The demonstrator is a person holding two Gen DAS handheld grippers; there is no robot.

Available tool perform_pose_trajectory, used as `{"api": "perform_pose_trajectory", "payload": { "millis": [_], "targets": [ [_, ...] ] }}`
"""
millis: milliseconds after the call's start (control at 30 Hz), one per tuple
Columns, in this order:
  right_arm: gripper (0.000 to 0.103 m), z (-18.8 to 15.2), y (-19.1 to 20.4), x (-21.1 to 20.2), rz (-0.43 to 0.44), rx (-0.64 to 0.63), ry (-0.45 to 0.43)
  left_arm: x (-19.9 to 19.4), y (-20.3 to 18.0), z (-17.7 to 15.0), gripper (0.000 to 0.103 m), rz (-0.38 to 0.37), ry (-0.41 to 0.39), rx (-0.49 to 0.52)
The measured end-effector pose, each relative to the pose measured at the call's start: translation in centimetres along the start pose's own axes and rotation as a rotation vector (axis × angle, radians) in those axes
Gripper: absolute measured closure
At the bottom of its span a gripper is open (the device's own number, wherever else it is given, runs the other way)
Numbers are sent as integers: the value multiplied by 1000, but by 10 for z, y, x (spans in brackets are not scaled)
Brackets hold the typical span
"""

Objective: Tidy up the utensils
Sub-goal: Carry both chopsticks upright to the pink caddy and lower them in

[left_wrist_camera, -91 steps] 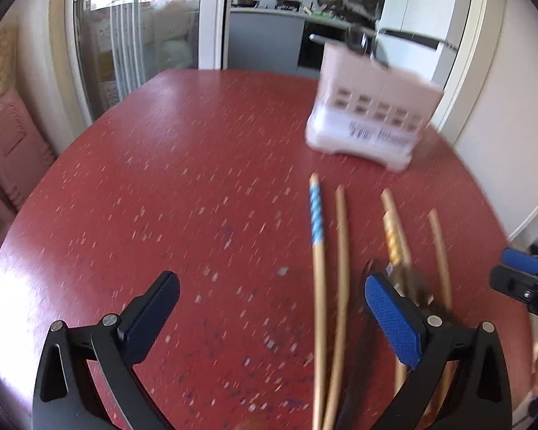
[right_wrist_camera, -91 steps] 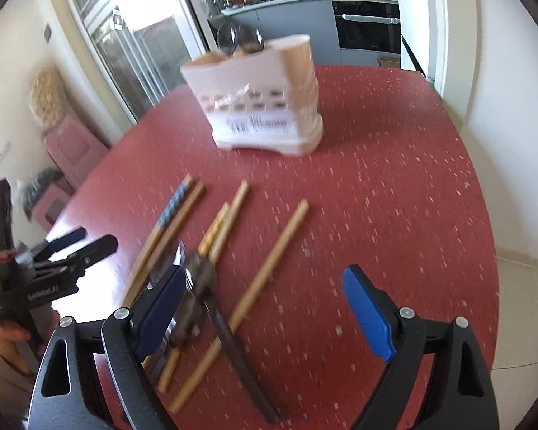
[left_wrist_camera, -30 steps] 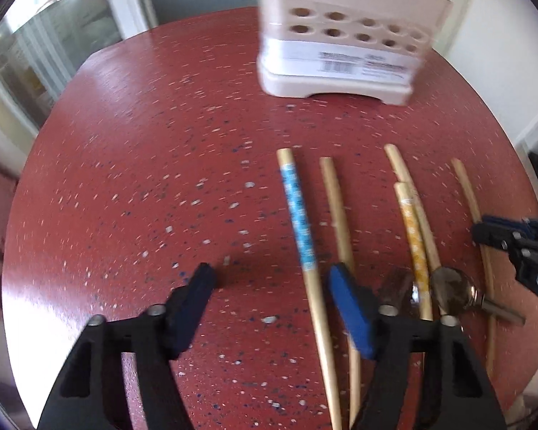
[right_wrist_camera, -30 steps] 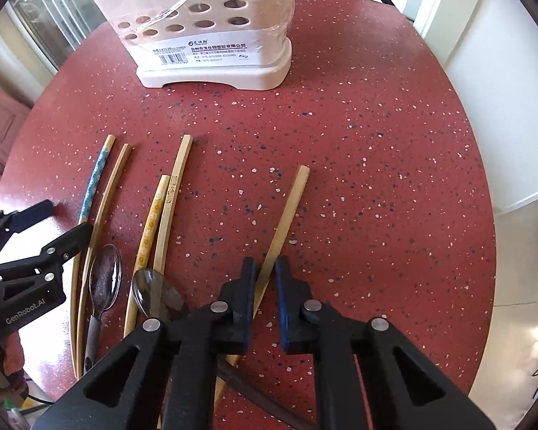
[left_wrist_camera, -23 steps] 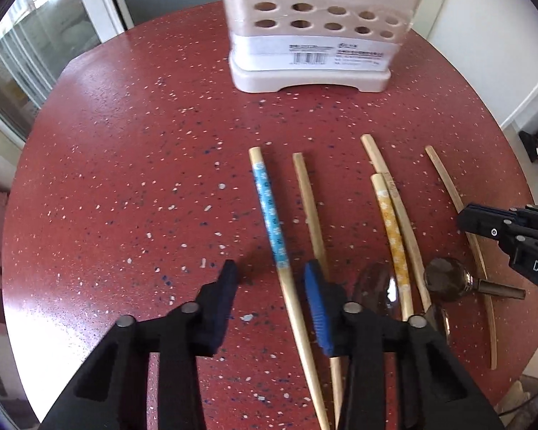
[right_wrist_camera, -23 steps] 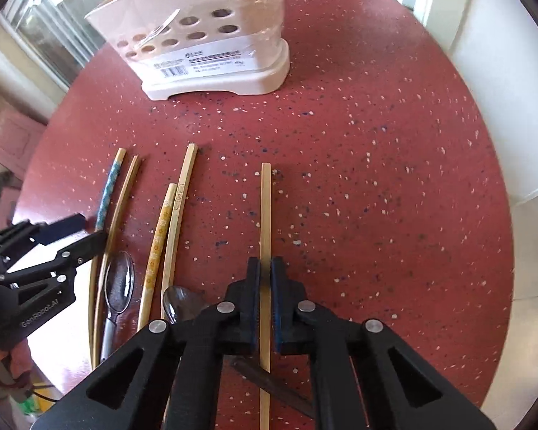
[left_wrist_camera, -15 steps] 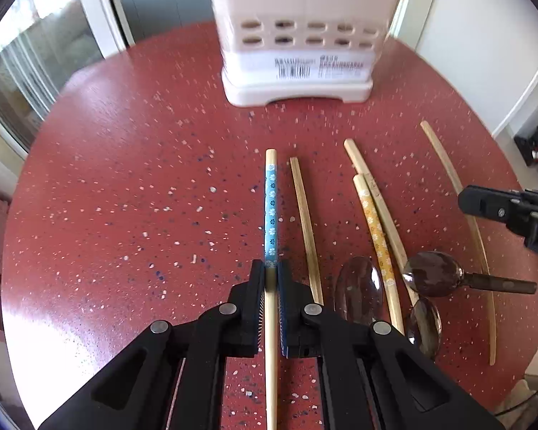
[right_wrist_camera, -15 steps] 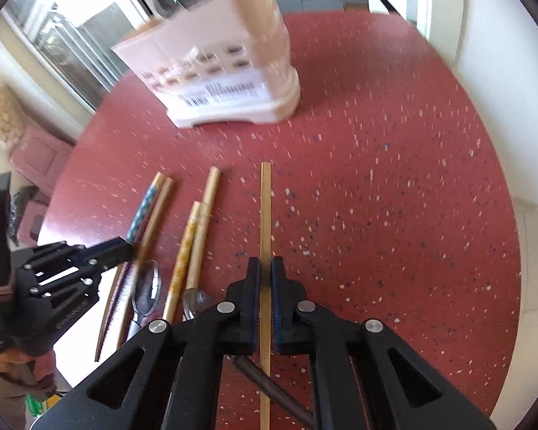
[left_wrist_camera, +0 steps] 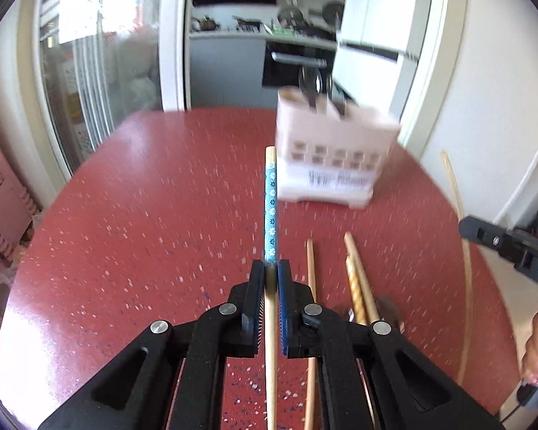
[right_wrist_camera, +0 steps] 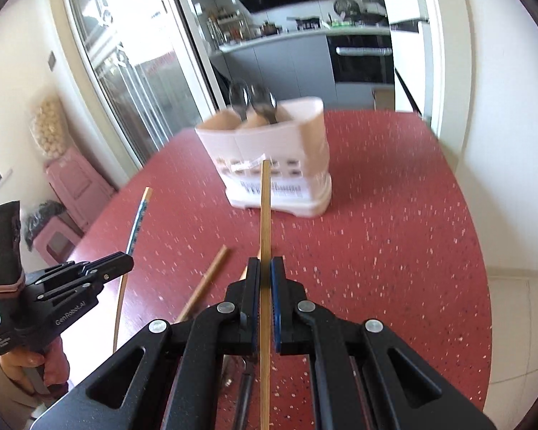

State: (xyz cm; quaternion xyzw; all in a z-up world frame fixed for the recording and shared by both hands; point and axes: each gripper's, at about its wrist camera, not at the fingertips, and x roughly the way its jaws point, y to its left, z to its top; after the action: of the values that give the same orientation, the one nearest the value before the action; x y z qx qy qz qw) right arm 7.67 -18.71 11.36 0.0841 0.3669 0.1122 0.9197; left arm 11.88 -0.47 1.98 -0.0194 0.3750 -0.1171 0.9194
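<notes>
1. While the left gripper (left_wrist_camera: 270,268) hovers over the left part of the red speckled table (left_wrist_camera: 143,215), its jaws are pressed onto the blue-patterned chopstick (left_wrist_camera: 270,215), pinching it below the blue band so the stick points forward toward the utensil holder (left_wrist_camera: 330,157).
2. Seen from the right wrist view, that same chopstick (right_wrist_camera: 136,229) is lifted off the table in the left gripper (right_wrist_camera: 118,265).
3. Just right of the left gripper, a plain chopstick (left_wrist_camera: 310,272) lies on the table, with a spiral-patterned chopstick (left_wrist_camera: 355,294) and another plain one beside it; a dark spoon bowl (left_wrist_camera: 389,310) shows blurred next to them.
4. At the far side of the table the pale pink utensil holder stands upright, and two spoons (right_wrist_camera: 253,102) stick up out of it.
5. Farther right, the right gripper (right_wrist_camera: 264,268) is closed on a bare bamboo chopstick (right_wrist_camera: 265,215), gripping it partway along with the tip aimed at the holder (right_wrist_camera: 287,150).
6. From the left wrist view this chopstick (left_wrist_camera: 459,215) appears raised above the table edge in the right gripper (left_wrist_camera: 484,234).
</notes>
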Motion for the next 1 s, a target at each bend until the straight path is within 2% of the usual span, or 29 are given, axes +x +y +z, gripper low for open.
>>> {"api": "perform_pose_trajectory", "payload": {
  "millis": [167,467,700,1000],
  "targets": [
    [97,17,0,-18,11,1,-82,-28,3,22,66,-24,-101,-49],
    [97,59,-2,-38,24,0,-180,-54,2,69,66,-51,-238,-74],
    [97,102,-6,-34,29,-8,-251,-40,-4,114,66,-55,-309,-70],
    [97,167,-13,-2,42,-5,-350,0,-12,173,66,-59,-387,-78]
  ]
}}
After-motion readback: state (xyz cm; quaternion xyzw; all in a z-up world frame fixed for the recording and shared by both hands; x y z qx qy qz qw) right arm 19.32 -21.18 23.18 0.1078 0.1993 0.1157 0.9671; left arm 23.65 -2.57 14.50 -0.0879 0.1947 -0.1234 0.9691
